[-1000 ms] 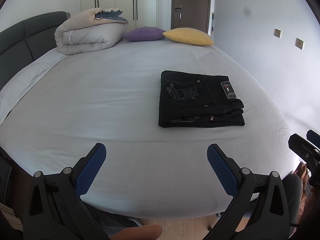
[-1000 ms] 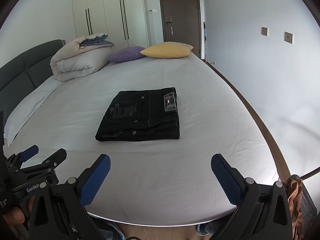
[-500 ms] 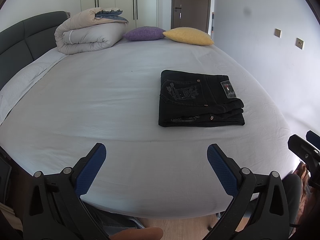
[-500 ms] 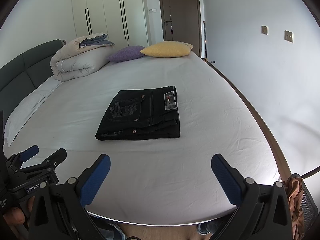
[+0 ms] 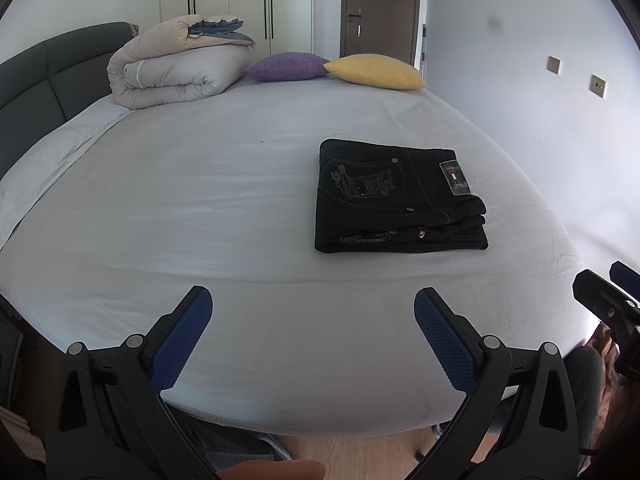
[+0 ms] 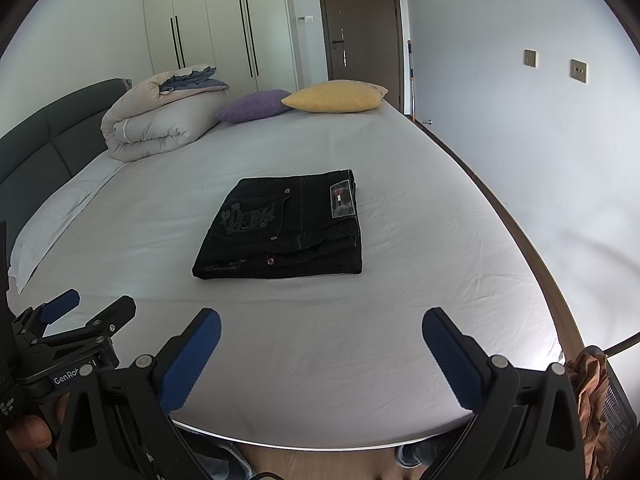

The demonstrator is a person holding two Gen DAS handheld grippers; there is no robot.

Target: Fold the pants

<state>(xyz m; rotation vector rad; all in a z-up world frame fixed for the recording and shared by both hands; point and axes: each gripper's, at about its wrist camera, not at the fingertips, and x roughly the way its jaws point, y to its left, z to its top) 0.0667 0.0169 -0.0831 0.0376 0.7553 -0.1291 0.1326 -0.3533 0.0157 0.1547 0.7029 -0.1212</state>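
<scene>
Black pants point(image 5: 398, 196) lie folded into a neat rectangle on the white bed sheet point(image 5: 200, 200), right of the middle. They also show in the right wrist view point(image 6: 284, 226), with a pocket design and a label patch on top. My left gripper point(image 5: 313, 312) is open and empty, held back over the bed's near edge, well short of the pants. My right gripper point(image 6: 321, 330) is open and empty, also near the front edge. The left gripper shows at the lower left of the right wrist view point(image 6: 88, 310).
A rolled duvet point(image 5: 180, 66), a purple pillow point(image 5: 286, 67) and a yellow pillow point(image 5: 374, 72) lie at the far end. A dark headboard point(image 5: 36, 80) runs along the left. A wall point(image 6: 540, 140) runs along the bed's right side.
</scene>
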